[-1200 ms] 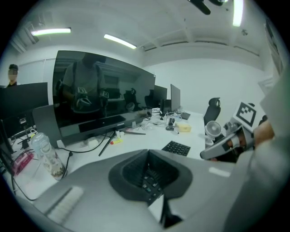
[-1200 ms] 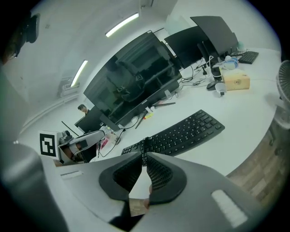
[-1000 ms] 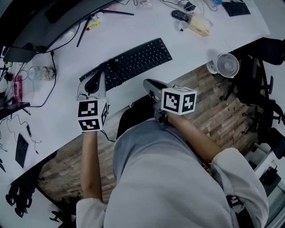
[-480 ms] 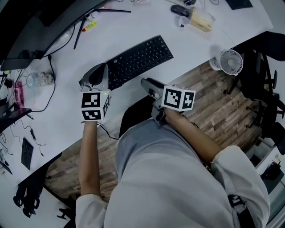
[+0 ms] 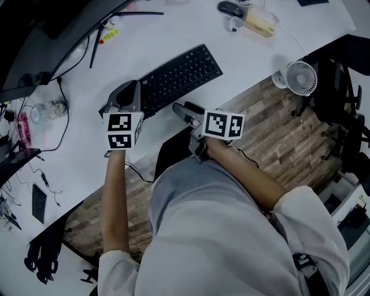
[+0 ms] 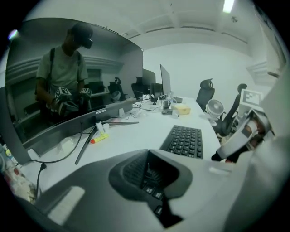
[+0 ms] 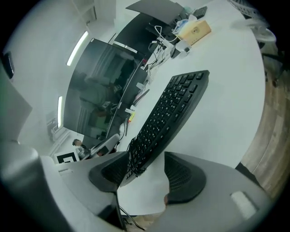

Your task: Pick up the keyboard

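Note:
The black keyboard (image 5: 173,78) lies aslant on the white desk (image 5: 75,150). My left gripper (image 5: 124,97) hangs over its left end, and in the left gripper view its jaws (image 6: 147,154) meet at the tips with keys showing through the hollow between the pads; the rest of the keyboard (image 6: 186,140) runs off to the right. My right gripper (image 5: 184,110) is at the desk's front edge beside the keyboard. Its jaws (image 7: 145,165) are opening. The near end of the keyboard (image 7: 172,113) and a coil of cable lie between them, untouched by the pads.
A curved monitor (image 5: 52,29) stands at the back left with a jar (image 5: 43,110) and cables beside it. A mouse (image 5: 230,8) and a yellow box (image 5: 260,23) sit at the back right. A small fan (image 5: 300,76) and an office chair (image 5: 341,98) stand right of the desk.
Both grippers have come down closer to the keyboard, the left one onto its left end. The right gripper has rolled and its jaws have spread apart.

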{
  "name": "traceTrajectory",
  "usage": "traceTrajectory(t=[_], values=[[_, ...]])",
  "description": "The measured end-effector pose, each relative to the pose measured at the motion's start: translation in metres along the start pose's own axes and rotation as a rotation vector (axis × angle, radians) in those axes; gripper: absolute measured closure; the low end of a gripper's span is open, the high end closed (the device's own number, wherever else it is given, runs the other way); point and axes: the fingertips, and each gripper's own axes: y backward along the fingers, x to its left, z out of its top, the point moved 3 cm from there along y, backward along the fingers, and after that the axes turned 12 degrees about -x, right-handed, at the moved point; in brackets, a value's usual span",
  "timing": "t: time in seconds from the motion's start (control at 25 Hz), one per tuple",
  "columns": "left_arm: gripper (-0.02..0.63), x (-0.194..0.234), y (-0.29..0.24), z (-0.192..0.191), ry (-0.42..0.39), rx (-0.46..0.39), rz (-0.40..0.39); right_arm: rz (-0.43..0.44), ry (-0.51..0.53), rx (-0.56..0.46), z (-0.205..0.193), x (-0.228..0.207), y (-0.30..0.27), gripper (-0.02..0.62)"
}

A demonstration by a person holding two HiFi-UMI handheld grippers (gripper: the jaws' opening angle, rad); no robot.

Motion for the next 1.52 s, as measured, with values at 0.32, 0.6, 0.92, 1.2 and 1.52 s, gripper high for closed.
traceTrajectory(t=[0.32, 0.6, 0.92, 1.2, 1.52], values=[[0.606, 0.005, -0.025, -0.020, 0.012, 0.078, -0.030, 0.027, -0.160, -0.035, 0.000, -0.011, -0.022, 0.285], [0.606, 0.001, -0.038, -0.035, 0.084, 0.137, -0.061, 0.085, -0.340, -0.087, 0.004, -0.010, -0.041, 0.281], [0.606, 0.001, -0.051, -0.039, 0.103, 0.193, -0.109, 0.148, -0.304, -0.182, 0.014, -0.007, -0.052, 0.288], [0.606, 0.011, -0.053, -0.038, 0.206, 0.193, -0.149, 0.170, -0.455, -0.277, 0.046, -0.018, -0.071, 0.299], [0.606, 0.015, -0.054, -0.038, 0.245, 0.177, -0.118, 0.267, -0.516, -0.232, 0.062, -0.015, -0.089, 0.376]])
